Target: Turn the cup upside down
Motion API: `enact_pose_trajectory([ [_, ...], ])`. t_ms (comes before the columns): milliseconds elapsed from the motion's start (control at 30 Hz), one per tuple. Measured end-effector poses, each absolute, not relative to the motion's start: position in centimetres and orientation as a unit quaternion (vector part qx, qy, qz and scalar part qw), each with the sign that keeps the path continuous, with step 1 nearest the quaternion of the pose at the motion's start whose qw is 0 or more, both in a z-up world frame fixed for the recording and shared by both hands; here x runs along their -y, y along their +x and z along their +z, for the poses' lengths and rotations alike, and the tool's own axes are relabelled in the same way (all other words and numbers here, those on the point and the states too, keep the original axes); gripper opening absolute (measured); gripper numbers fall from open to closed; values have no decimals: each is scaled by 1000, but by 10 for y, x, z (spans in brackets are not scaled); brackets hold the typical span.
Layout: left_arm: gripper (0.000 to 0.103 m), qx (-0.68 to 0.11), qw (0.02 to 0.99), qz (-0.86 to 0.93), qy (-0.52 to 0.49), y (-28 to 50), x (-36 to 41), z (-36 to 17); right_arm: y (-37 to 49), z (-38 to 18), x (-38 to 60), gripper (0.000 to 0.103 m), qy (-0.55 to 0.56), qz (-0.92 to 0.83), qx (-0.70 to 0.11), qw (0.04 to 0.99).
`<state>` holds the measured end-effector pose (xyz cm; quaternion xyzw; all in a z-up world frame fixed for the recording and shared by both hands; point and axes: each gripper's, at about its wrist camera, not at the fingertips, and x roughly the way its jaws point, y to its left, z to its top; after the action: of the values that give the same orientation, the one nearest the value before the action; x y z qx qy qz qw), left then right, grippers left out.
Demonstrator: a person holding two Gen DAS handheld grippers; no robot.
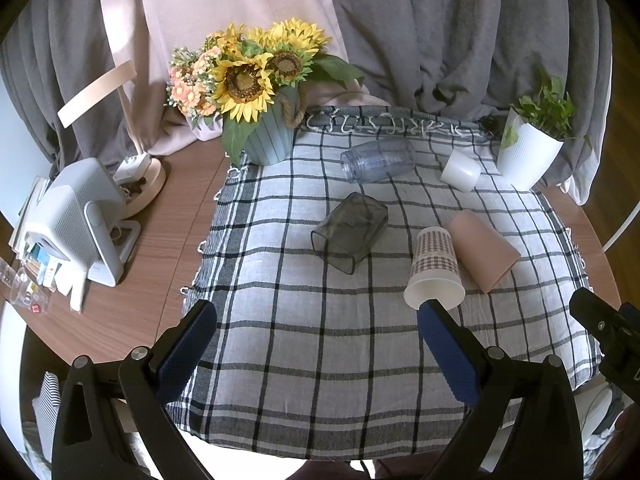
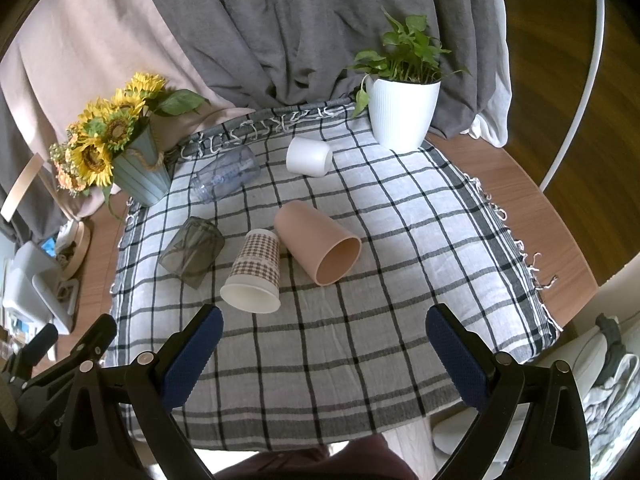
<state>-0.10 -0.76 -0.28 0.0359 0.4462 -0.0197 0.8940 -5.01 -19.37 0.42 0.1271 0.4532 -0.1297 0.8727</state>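
Several cups lie on their sides on a checked cloth. A plaid paper cup lies nearest, its mouth toward me. A pink cup lies beside it, touching. A smoky grey cup, a clear bluish cup and a white cup lie farther back. My left gripper is open and empty above the cloth's front. My right gripper is open and empty, short of the paper cup.
A sunflower pot stands at the back left and a white plant pot at the back right. A white device and a lamp base sit on the wooden table, left. Grey curtains hang behind.
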Motion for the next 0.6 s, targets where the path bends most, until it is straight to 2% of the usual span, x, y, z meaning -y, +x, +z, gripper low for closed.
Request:
enact_pose_trajectory([
  [600,103,-448,893,-21,35,0,7,-4,-50,3,195,102,128,-130,-454,872],
])
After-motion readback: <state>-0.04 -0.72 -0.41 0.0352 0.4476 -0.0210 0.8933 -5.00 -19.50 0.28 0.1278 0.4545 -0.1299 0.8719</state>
